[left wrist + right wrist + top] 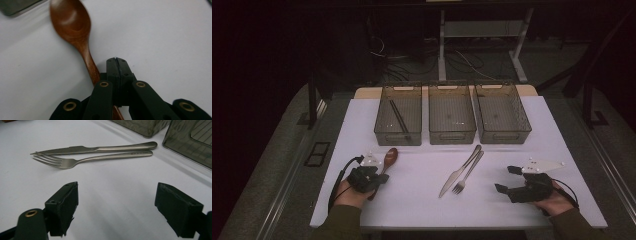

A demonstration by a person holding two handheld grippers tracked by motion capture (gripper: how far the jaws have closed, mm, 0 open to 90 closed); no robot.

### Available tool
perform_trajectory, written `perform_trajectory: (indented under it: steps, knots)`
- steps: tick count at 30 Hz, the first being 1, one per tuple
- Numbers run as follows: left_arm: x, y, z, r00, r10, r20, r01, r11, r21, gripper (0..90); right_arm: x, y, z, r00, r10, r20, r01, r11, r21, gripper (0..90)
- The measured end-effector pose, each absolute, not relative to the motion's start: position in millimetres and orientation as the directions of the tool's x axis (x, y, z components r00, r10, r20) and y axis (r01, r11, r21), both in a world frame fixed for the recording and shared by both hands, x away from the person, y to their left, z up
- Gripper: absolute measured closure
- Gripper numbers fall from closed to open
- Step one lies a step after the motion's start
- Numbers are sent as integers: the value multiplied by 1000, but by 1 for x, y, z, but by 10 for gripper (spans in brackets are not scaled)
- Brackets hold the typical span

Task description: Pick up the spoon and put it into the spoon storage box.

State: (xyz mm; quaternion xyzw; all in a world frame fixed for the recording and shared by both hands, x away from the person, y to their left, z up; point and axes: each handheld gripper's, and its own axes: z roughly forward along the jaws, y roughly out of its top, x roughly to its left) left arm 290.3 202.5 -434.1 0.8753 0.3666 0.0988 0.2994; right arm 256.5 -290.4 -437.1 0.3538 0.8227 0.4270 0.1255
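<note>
The left tongs (116,60) were closed with nothing between the jaws, beside the handle of the spoon (75,32), which lay on the tabletop (422,200) below the left bin (384,132). The right tongs (116,205) gaped open and empty, near the fork (75,161) and knife (100,148).

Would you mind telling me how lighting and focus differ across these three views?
High view: dim, room black beyond the white table. Left gripper view: wooden spoon softly blurred, faint glare in its bowl. Right gripper view: fork and knife sharp, near jaws soft.
</note>
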Motion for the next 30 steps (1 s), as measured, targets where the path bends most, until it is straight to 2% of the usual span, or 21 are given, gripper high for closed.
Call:
perform_trajectory:
  steps: [8, 16, 22, 30]
  knots:
    - [293, 220, -435, 664, 744, -68, 619, -496, 609, 892, 257, -290, -437, -721, 686, 95, 472, 387, 792, 192]
    - [292, 220, -430, 671, 735, -98, 597, -456, 660, 890, 257, -290, -437, -723, 684, 95, 471, 388, 792, 193]
    - [289, 216, -422, 680, 723, -118, 568, -417, 710, 798, 257, -289, -438, -724, 684, 93, 469, 390, 792, 193]
    - [294, 204, -409, 704, 699, -126, 529, -398, 750, 544, 257, -290, -438, -720, 687, 95, 474, 388, 791, 193]
